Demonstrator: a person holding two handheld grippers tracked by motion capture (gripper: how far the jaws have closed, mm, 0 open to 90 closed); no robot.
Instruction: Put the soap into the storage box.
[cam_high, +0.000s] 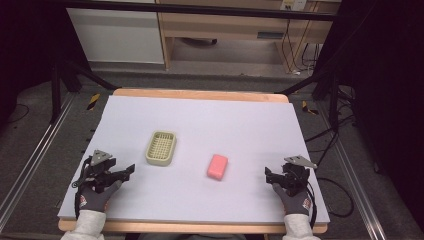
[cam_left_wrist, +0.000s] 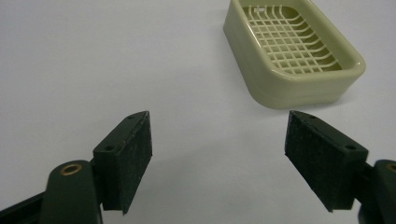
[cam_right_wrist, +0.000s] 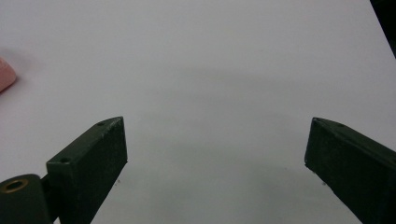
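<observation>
A pale green soap dish (cam_high: 161, 148) with a slotted grid floor sits empty on the table, left of centre. A pink bar of soap (cam_high: 218, 166) lies flat to its right. My left gripper (cam_high: 130, 170) rests low at the front left, open with nothing between its pads. In the left gripper view the soap dish (cam_left_wrist: 294, 46) lies ahead and to the right of the left gripper (cam_left_wrist: 219, 154). At the front right my right gripper (cam_high: 269, 175) stands open and empty. In the right gripper view the soap (cam_right_wrist: 5, 77) shows as a corner at the left edge, well away from the right gripper (cam_right_wrist: 217, 158).
A pale lilac mat (cam_high: 225, 120) covers the wooden table (cam_high: 200, 94) almost to its edges. Behind the table stand wooden shelving (cam_high: 225, 25), a black frame bar and hanging cables (cam_high: 300, 55). Metal rails run along the floor on both sides.
</observation>
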